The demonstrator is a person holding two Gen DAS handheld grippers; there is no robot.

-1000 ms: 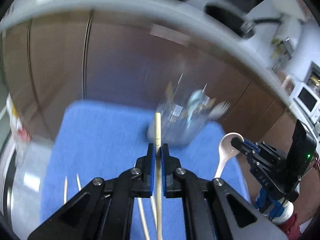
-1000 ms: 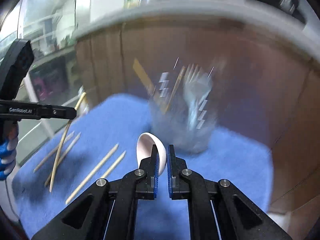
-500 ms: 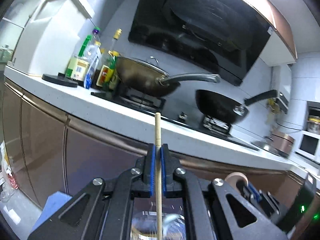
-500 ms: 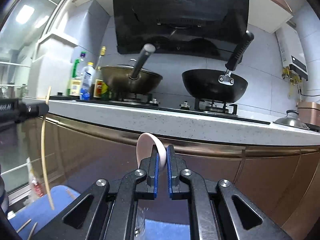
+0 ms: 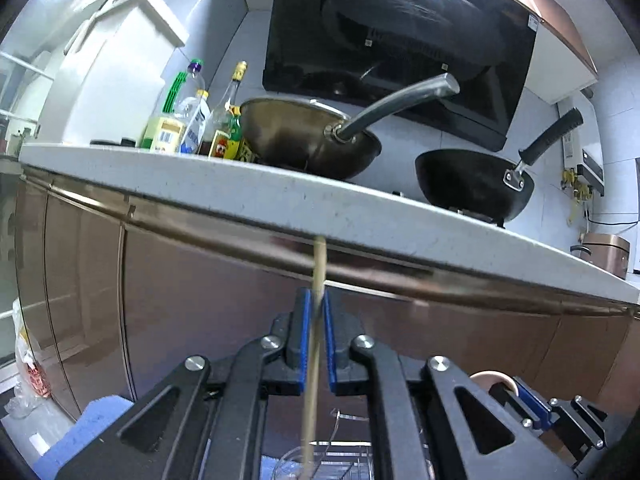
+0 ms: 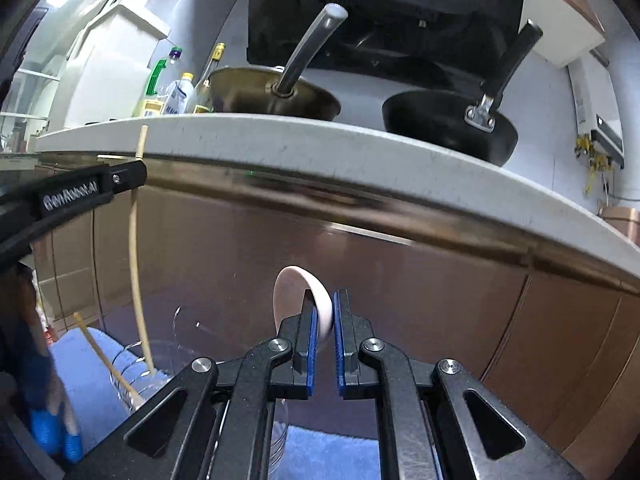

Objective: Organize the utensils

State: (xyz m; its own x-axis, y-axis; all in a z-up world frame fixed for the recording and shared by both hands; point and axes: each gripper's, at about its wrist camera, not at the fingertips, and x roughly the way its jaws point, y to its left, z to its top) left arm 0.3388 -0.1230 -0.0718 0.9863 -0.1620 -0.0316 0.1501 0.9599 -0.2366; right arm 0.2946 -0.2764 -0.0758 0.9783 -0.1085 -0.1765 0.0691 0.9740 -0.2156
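My left gripper point(image 5: 316, 312) is shut on a wooden chopstick point(image 5: 314, 344) held upright; its lower end reaches down to a clear glass cup point(image 5: 296, 466) at the bottom edge. In the right wrist view the left gripper point(image 6: 134, 172) holds that chopstick point(image 6: 136, 264) with its tip inside the clear cup point(image 6: 136, 372), beside another chopstick point(image 6: 106, 360) leaning in it. My right gripper point(image 6: 324, 320) is shut on a white ceramic spoon point(image 6: 296, 300), bowl up, to the right of the cup. The spoon point(image 5: 490, 378) also shows in the left wrist view.
A blue towel point(image 6: 92, 384) lies under the cup. Brown cabinet doors point(image 6: 400, 300) stand close ahead beneath a white countertop point(image 6: 360, 156) carrying a wok point(image 6: 272, 92), a black pan point(image 6: 448, 124) and several bottles point(image 6: 172, 92).
Both grippers have tilted up from looking down at the towel to facing the cabinets and counter. The left gripper has brought its chopstick upright with its tip in the cup.
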